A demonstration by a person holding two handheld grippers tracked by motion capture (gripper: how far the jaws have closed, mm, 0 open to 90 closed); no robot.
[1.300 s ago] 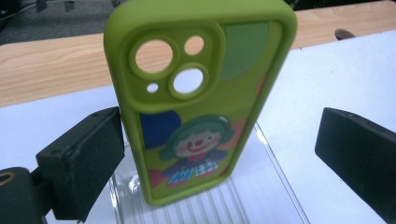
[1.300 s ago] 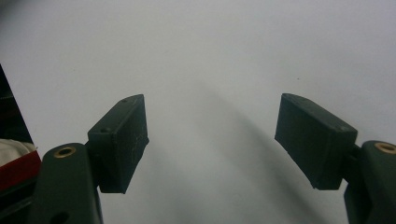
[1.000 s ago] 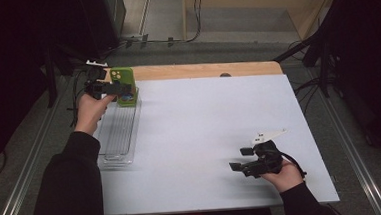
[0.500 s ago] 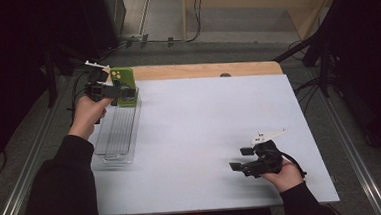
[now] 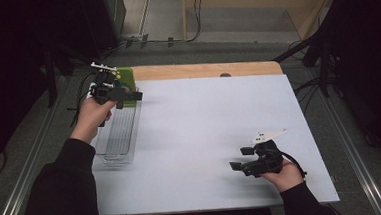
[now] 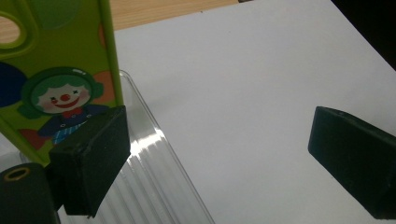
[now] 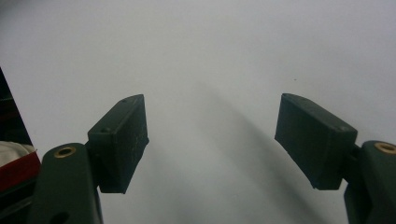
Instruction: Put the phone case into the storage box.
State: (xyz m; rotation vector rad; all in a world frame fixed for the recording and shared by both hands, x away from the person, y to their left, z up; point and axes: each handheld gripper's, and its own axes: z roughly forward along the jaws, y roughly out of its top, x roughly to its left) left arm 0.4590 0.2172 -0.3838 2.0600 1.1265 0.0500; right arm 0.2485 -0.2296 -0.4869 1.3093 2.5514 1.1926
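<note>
A green board with a clown picture [image 6: 60,79] stands upright at the far end of a clear ribbed tray [image 6: 154,177]. In the high view the green board [image 5: 125,77] and the tray [image 5: 118,139] lie at the table's left edge. My left gripper [image 5: 130,96] hovers over the tray's far end, just in front of the board. Its jaws are wide open with nothing between them, and in the left gripper view the left gripper [image 6: 219,144] has one jaw right beside the board's edge. My right gripper [image 5: 238,166] rests low near the front right, open and empty over bare white tabletop; the right gripper view shows the same gripper [image 7: 212,137].
The white tabletop [image 5: 214,121] spreads wide between the two hands. A wooden strip [image 5: 201,70] runs along its far edge. Dark floor, cables and stands surround the table beyond its edges.
My left gripper has drifted slightly to the right over the tray's far end, and the forearm has shifted with it. The right gripper has stayed put.
</note>
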